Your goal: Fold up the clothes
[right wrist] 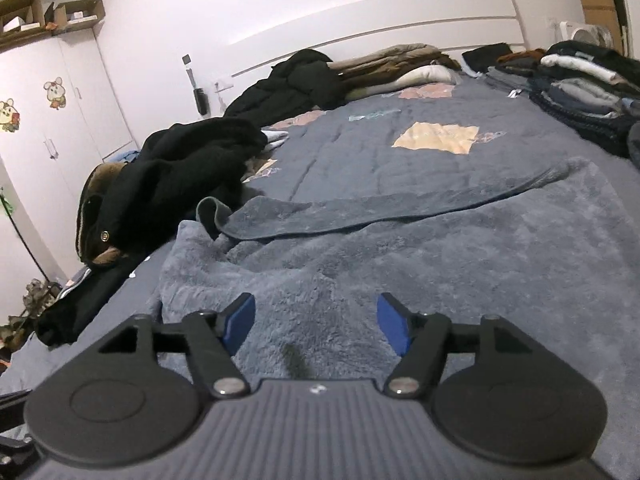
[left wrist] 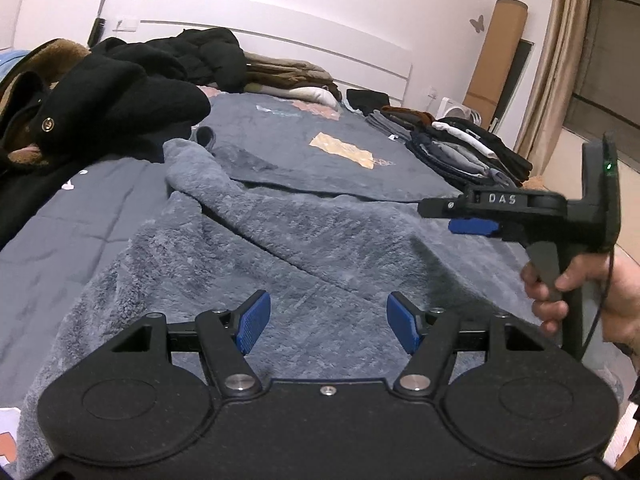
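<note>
A fluffy grey-blue fleece garment (left wrist: pixel 304 248) lies spread over the near part of the bed, its far edge folded over to show a smoother, darker side (right wrist: pixel 360 216). My left gripper (left wrist: pixel 328 320) hovers just over the fleece, open, with nothing between its blue pads. My right gripper (right wrist: pixel 316 322) is also open and empty above the same fleece. In the left wrist view the right gripper (left wrist: pixel 460 218) appears at the right, held by a hand (left wrist: pixel 560 292), pointing left over the garment's right side.
The bed carries a dark blue patchwork quilt (left wrist: pixel 304 140). A heap of black coats (left wrist: pixel 120 92) (right wrist: pixel 180 168) lies on the left. A stack of folded clothes (left wrist: pixel 468 148) (right wrist: pixel 580 88) sits on the right. Pillows and bedding lie against the headboard (right wrist: pixel 400 60).
</note>
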A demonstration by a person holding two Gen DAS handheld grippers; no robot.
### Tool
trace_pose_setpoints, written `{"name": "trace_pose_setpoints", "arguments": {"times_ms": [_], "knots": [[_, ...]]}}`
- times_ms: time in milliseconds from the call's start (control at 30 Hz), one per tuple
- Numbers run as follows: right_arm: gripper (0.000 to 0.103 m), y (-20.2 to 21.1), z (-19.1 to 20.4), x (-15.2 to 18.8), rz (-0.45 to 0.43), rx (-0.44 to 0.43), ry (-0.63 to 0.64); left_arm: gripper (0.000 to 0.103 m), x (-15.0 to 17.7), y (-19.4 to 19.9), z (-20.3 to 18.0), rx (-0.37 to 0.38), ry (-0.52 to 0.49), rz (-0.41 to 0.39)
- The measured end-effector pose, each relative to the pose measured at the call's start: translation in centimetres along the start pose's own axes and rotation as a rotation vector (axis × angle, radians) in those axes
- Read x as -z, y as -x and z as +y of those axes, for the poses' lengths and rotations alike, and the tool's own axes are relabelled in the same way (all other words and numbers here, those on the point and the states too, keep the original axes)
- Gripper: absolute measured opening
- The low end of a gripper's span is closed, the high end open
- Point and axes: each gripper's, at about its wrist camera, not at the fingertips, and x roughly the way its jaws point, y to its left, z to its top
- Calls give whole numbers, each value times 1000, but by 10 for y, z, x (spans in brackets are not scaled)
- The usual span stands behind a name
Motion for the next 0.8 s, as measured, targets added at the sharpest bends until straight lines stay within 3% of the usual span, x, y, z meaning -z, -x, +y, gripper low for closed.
{"name": "trace_pose_setpoints", "arguments": {"times_ms": [200, 300, 433, 533, 567, 633, 800], "knots": [[80, -14, -11, 5, 18, -8, -14, 64, 0, -5, 3, -15, 6, 11], [89, -22, -12, 10, 19, 36, -34, 64, 1, -5, 2, -15, 1, 14], [90, -34, -3, 21, 64, 39, -1, 64, 1, -5, 2, -20, -1, 17], [75, -38, 9, 29, 71, 18, 45, 64, 1, -6, 3, -27, 8, 18], [46, -39, 13, 30, 80, 8, 61, 64, 1, -6, 3, -29, 11, 17], [24, -38, 22, 30, 95, 4, 74, 64, 0, -5, 4, -32, 18, 16], [20, -20, 51, 27, 49, 2, 250, 64, -4, -3, 11, -42, 57, -4]]}}
